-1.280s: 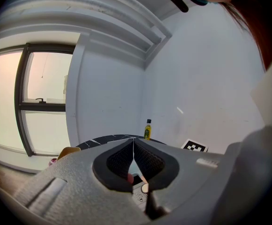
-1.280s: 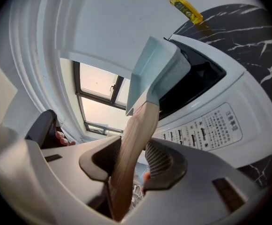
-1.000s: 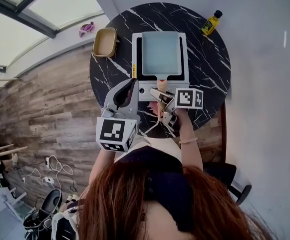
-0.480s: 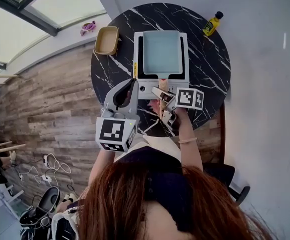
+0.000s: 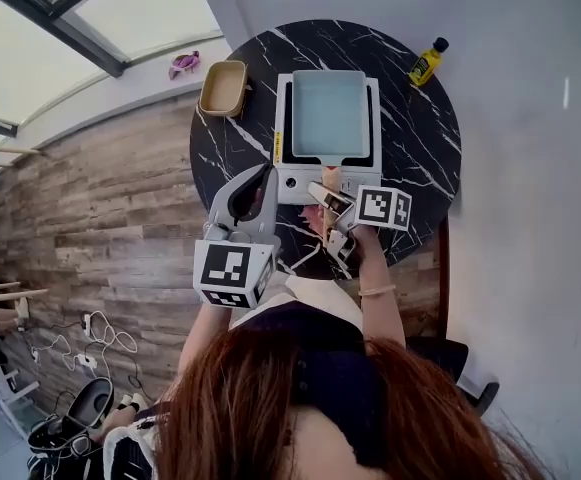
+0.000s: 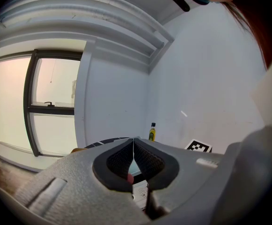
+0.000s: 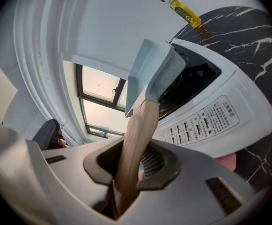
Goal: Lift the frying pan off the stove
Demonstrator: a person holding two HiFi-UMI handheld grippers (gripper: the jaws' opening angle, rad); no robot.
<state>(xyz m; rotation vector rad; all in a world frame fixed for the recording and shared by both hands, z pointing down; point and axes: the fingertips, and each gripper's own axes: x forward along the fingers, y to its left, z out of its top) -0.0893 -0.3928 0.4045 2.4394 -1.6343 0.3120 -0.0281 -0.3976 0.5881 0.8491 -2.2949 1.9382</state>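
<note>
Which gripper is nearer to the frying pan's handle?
Right. The right gripper has just been closing its jaws and grips the handle; the left gripper, shut, is to its left, apart.

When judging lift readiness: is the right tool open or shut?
Shut: the right tool, its jaws just closed in, clamps the wooden pan handle.

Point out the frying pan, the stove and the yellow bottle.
frying pan (image 5: 328, 114): head view, middle of its pale base.
stove (image 5: 292, 192): head view, white front panel.
yellow bottle (image 5: 425, 63): head view, its body.
</note>
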